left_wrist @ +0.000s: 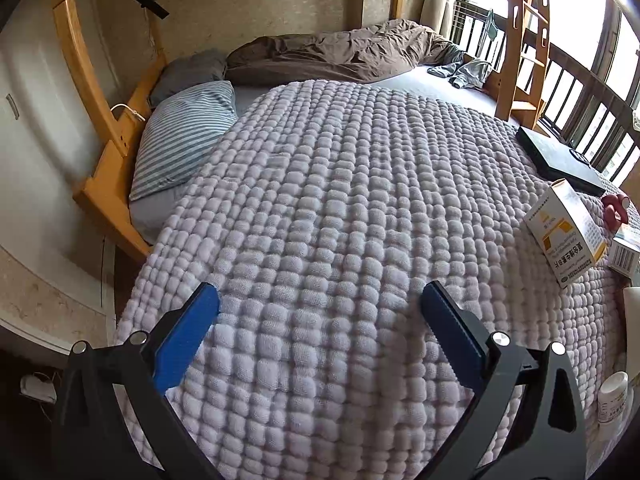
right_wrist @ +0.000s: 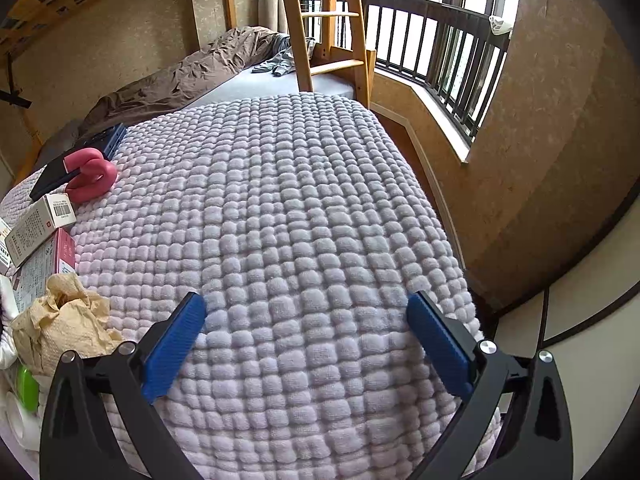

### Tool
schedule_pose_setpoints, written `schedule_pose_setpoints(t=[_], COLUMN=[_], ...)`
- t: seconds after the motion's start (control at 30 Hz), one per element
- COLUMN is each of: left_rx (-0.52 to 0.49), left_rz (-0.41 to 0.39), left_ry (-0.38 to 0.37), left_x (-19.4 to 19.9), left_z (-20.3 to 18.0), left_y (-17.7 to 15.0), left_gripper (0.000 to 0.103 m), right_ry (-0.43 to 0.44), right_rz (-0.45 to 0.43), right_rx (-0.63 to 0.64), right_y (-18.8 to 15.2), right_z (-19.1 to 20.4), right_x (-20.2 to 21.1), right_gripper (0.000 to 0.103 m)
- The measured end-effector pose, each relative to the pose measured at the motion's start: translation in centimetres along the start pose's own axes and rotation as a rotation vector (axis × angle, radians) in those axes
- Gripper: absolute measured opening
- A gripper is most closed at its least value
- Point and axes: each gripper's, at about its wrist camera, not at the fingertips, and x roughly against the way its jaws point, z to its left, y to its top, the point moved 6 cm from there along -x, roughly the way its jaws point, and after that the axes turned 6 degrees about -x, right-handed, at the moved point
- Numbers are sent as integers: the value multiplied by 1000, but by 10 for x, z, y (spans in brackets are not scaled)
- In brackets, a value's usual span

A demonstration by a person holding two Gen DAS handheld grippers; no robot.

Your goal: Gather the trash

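**Bed inventory: trash clustered between your two grippers**

1. Left gripper [left_wrist: 320,304]: jaws spread wide, nothing between them, hovering above the quilted blanket [left_wrist: 340,200]. Striped pillow [left_wrist: 184,140] lies far left, out of the way.
2. To its right: yellow-and-white medicine box [left_wrist: 568,232], a barcoded box [left_wrist: 624,256] beside it, and a white pill bottle [left_wrist: 612,396] nearer you. These are likely candidates for collecting.
3. Black flat case [left_wrist: 560,160] and pink curved object [right_wrist: 90,176]: probably belongings, not trash.
4. Crumpled paper towel [right_wrist: 60,320]: the clearest piece of trash, just left of your right gripper.
5. Right gripper [right_wrist: 306,306]: equally wide open and empty, held over bare blanket, presumably ready to swing left to the paper.
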Motion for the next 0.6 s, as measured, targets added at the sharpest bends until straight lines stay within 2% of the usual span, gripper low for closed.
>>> schedule_pose_setpoints(t=[0.6], left_rx=[0], left_rz=[0], left_ry=[0], left_x=[0], left_z=[0], left_y=[0], left_gripper=[102], right_ry=[0], right_rz=[0], right_rx=[0], right_y=[1], right_z=[0], right_x=[0], right_gripper=[99])
